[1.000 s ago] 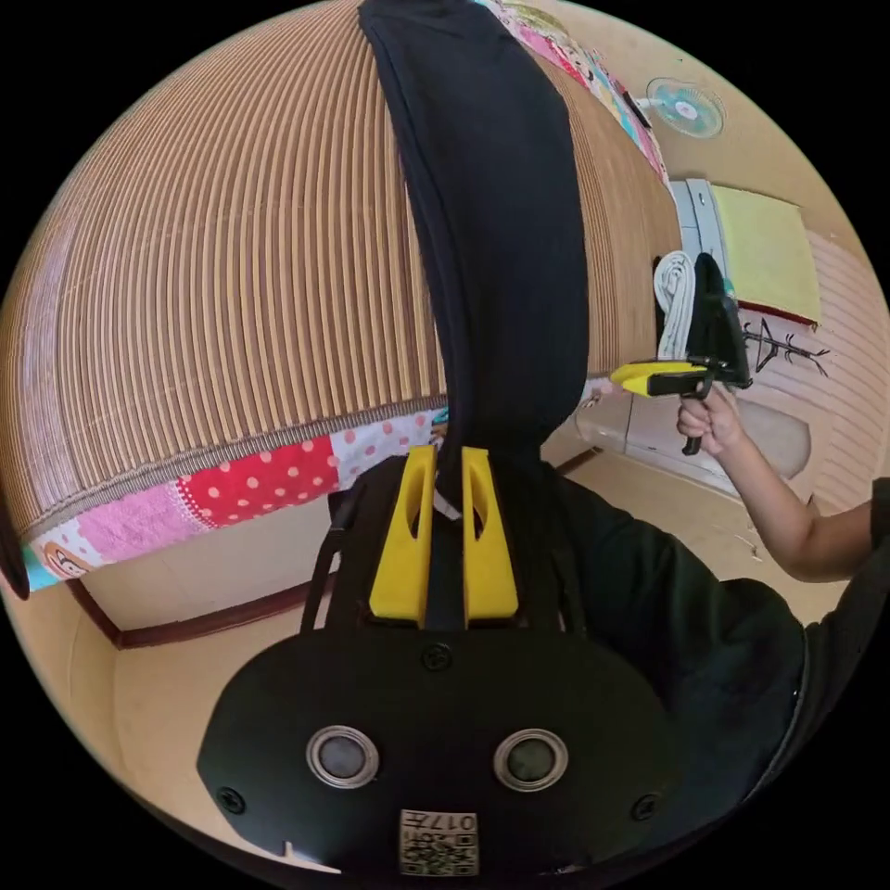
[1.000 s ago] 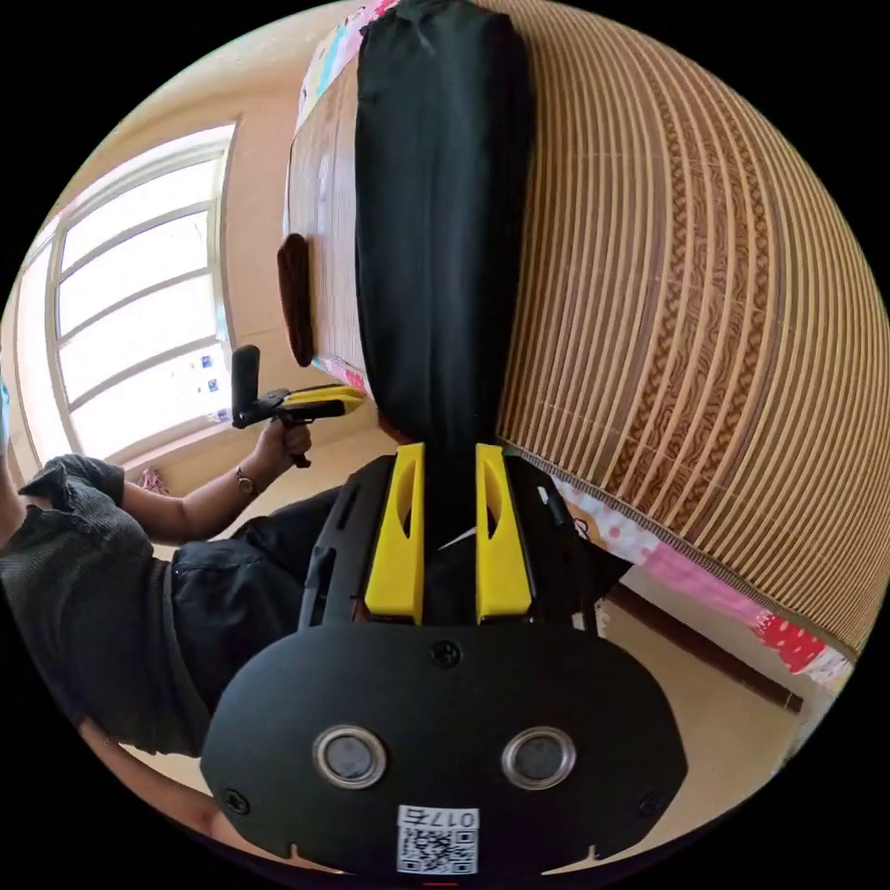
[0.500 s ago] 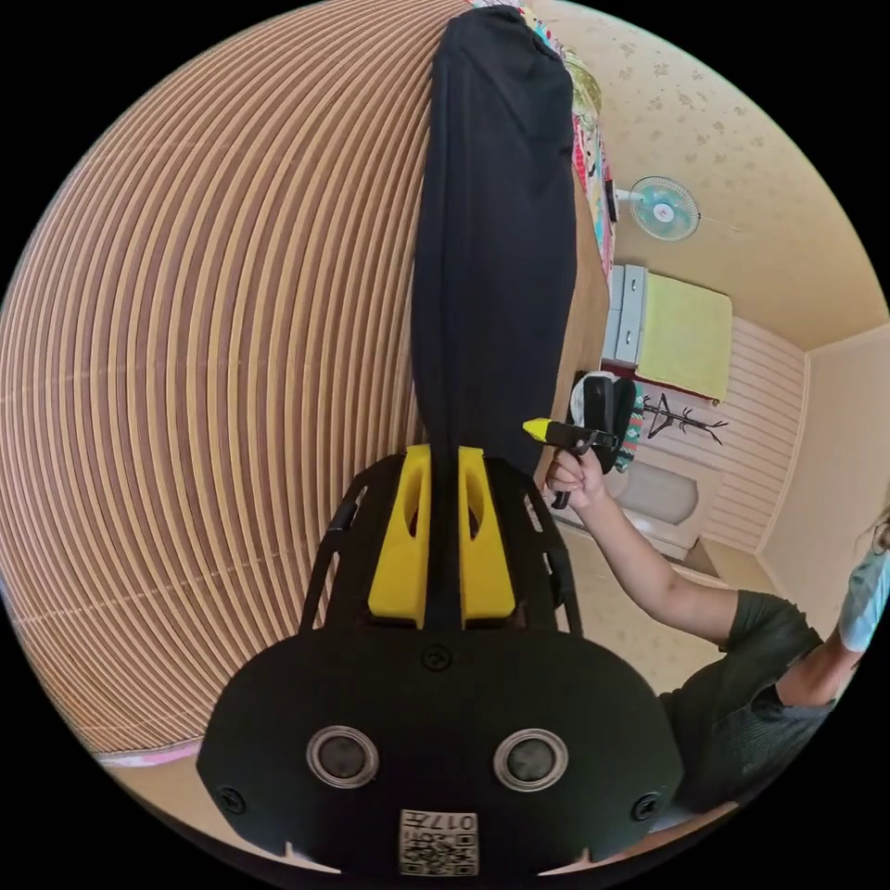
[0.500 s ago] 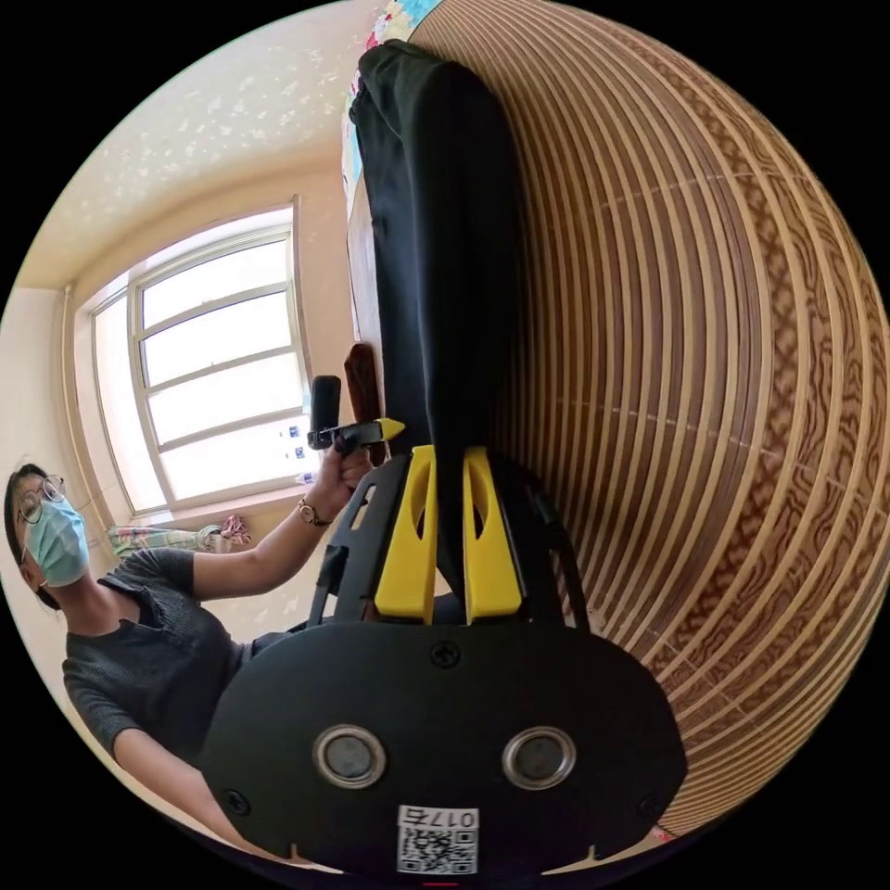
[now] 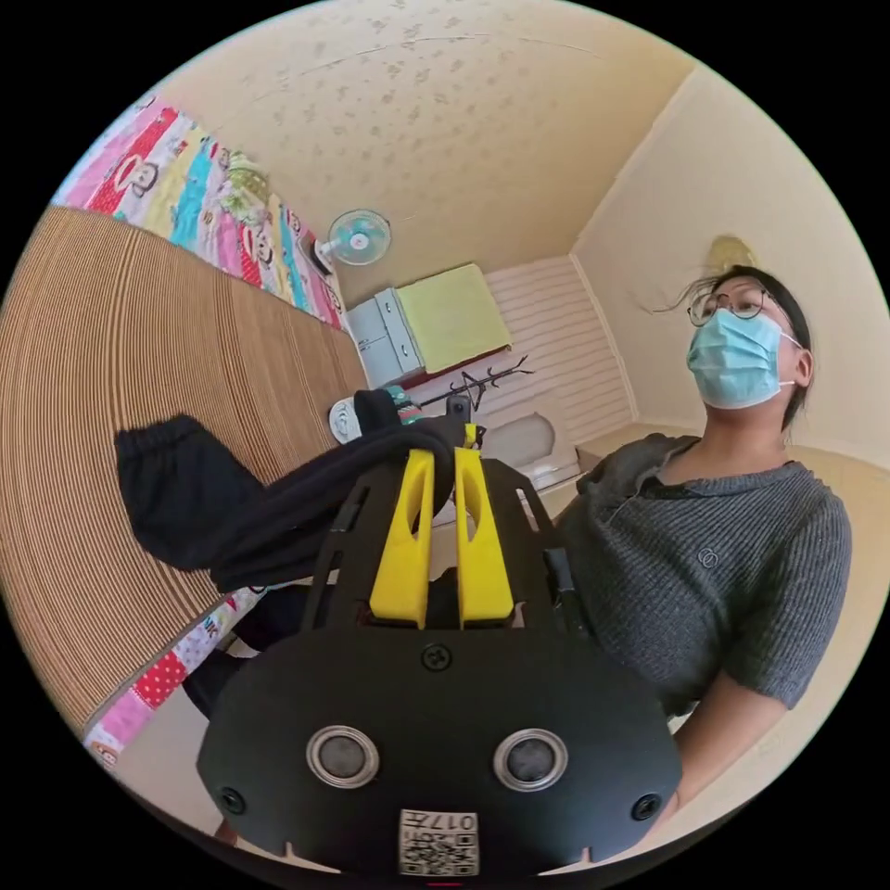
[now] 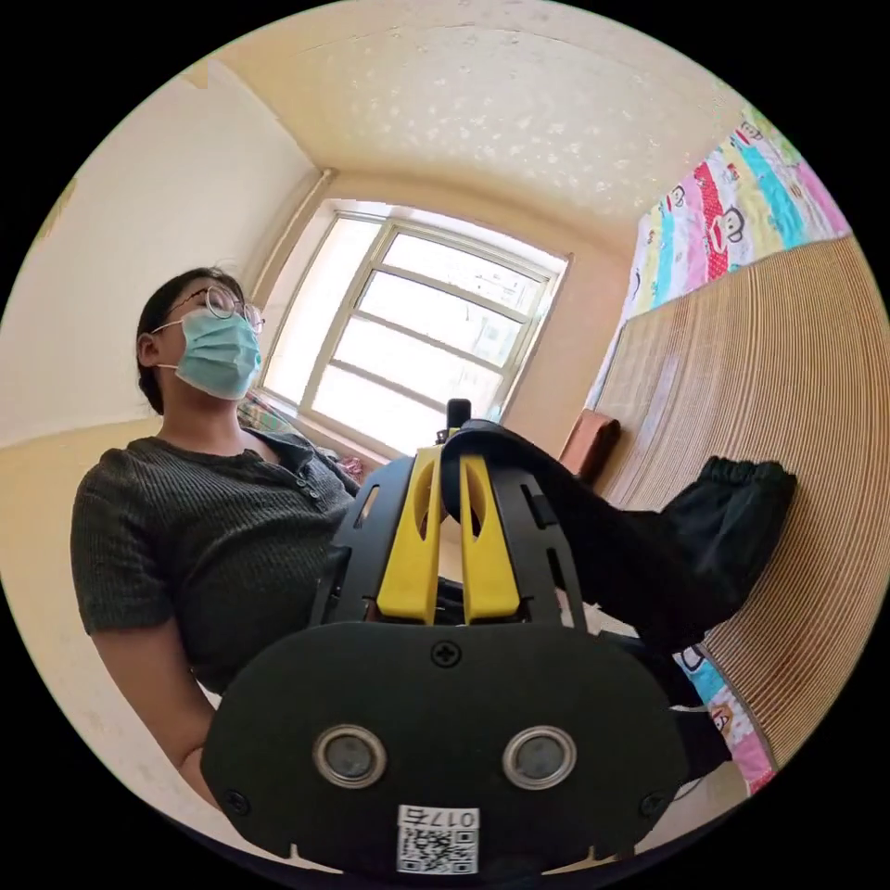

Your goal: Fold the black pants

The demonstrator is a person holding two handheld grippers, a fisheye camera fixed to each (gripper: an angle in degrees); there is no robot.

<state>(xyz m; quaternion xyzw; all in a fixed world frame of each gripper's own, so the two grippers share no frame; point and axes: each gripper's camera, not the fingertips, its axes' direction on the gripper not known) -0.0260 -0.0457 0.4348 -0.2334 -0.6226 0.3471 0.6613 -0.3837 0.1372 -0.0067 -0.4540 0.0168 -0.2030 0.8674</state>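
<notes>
The black pants [image 5: 185,491] hang from my left gripper [image 5: 441,456], whose yellow jaws are shut on a bunched fold of the cloth. From there the pants drape left, and the cuffed end rests on the bamboo mat [image 5: 111,352]. In the right gripper view the same pants [image 6: 686,547] run from my right gripper [image 6: 451,456], shut on the cloth, down to the right with the cuff on the mat [image 6: 797,371]. The two grippers are held close together; the tip of the other one [image 5: 461,413] peeks up just behind the left jaws.
The person holding the grippers, in a grey knitted top [image 5: 705,556], is right behind them. The mat lies on a bed with a colourful quilt [image 5: 213,213]. A wall fan [image 5: 357,236], a cabinet [image 5: 399,329], a window [image 6: 426,324] and a brown cushion [image 6: 589,443] stand farther off.
Both grippers have lifted and come together, still holding the pants. The pants, stretched out along the mat before, now hang doubled with the cuff end on it. Both cameras tilted up.
</notes>
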